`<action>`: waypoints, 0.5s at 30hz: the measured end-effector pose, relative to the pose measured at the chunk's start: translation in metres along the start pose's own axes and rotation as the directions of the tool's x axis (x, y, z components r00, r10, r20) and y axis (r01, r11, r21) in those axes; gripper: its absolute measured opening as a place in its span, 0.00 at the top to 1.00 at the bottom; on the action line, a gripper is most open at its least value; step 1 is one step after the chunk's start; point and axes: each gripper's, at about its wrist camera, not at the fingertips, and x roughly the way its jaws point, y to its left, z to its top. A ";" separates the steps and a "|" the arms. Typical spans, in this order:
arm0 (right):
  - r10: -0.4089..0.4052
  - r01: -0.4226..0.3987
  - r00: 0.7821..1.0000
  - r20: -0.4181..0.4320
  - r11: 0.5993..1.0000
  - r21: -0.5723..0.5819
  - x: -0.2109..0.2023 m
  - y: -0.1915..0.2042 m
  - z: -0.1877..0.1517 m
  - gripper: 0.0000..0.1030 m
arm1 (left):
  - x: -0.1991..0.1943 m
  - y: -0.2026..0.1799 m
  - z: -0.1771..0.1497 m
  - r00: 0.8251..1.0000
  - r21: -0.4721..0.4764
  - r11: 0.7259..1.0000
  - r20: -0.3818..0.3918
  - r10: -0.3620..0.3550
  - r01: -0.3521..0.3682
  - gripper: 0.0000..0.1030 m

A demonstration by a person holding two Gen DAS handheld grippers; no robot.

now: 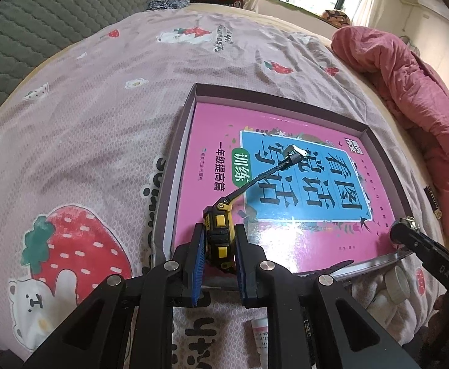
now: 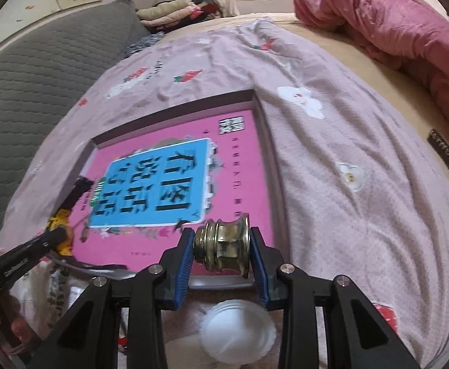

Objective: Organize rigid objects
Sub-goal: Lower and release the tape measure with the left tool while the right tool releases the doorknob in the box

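My left gripper [image 1: 220, 240] is shut on a yellow and black tape measure [image 1: 219, 240] with a black strap sticking out, held over the near left part of a shallow dark box [image 1: 175, 153]. A pink book [image 1: 212, 129] lies flat in the box. My right gripper [image 2: 221, 246] is shut on a brass fitting [image 2: 222, 246], held over the near right edge of the same box [image 2: 266, 153]. The tape measure [image 2: 60, 230] shows at the left of the right wrist view, and the brass fitting [image 1: 407, 224] at the right of the left wrist view.
The box lies on a bed with a pink strawberry-print cover [image 1: 86, 123]. A white round lid [image 2: 236, 332] and a small tube [image 1: 259, 335] lie near the front. A red quilt [image 1: 409, 92] is heaped at the right, a grey headboard [image 2: 24, 92] at the left.
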 end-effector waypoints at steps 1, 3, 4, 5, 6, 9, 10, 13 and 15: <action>0.003 -0.003 1.000 -0.002 1.000 0.005 -0.001 -0.002 0.000 0.66 | 0.000 0.001 0.000 1.000 -0.002 1.000 -0.002 -0.002 0.002 0.82; 0.010 -0.010 1.000 -0.001 1.000 0.012 -0.003 -0.003 0.001 0.66 | 0.000 0.001 0.000 1.000 -0.003 1.000 -0.003 -0.004 0.004 0.82; 0.010 -0.010 1.000 -0.001 1.000 0.013 -0.004 -0.003 0.001 0.66 | 0.000 0.001 0.000 1.000 -0.003 1.000 -0.003 -0.004 0.004 0.82; 0.006 -0.006 1.000 0.002 1.000 0.011 -0.006 -0.003 0.001 0.66 | 0.000 0.001 -0.001 1.000 -0.004 1.000 -0.004 -0.004 0.004 0.82; -0.005 0.005 1.000 0.005 1.000 0.006 -0.007 -0.002 0.001 0.65 | 0.000 0.001 -0.001 1.000 -0.003 1.000 -0.003 -0.004 0.004 0.82; -0.020 0.020 1.000 0.014 1.000 -0.002 -0.011 -0.003 0.000 0.60 | 0.000 0.001 -0.001 1.000 -0.004 1.000 -0.003 -0.004 0.004 0.82; -0.022 0.022 1.000 0.016 1.000 -0.001 -0.012 -0.003 0.000 0.60 | 0.000 0.001 -0.001 1.000 -0.004 1.000 -0.003 -0.003 0.003 0.82; -0.008 0.007 1.000 0.023 1.000 0.009 -0.017 -0.006 -0.002 0.60 | 0.000 0.001 -0.001 1.000 -0.002 1.000 -0.002 0.002 -0.002 0.82; -0.009 0.009 1.000 0.027 1.000 0.003 -0.018 -0.006 -0.002 0.60 | 0.000 0.002 -0.002 1.000 -0.006 1.000 -0.001 0.007 -0.007 0.82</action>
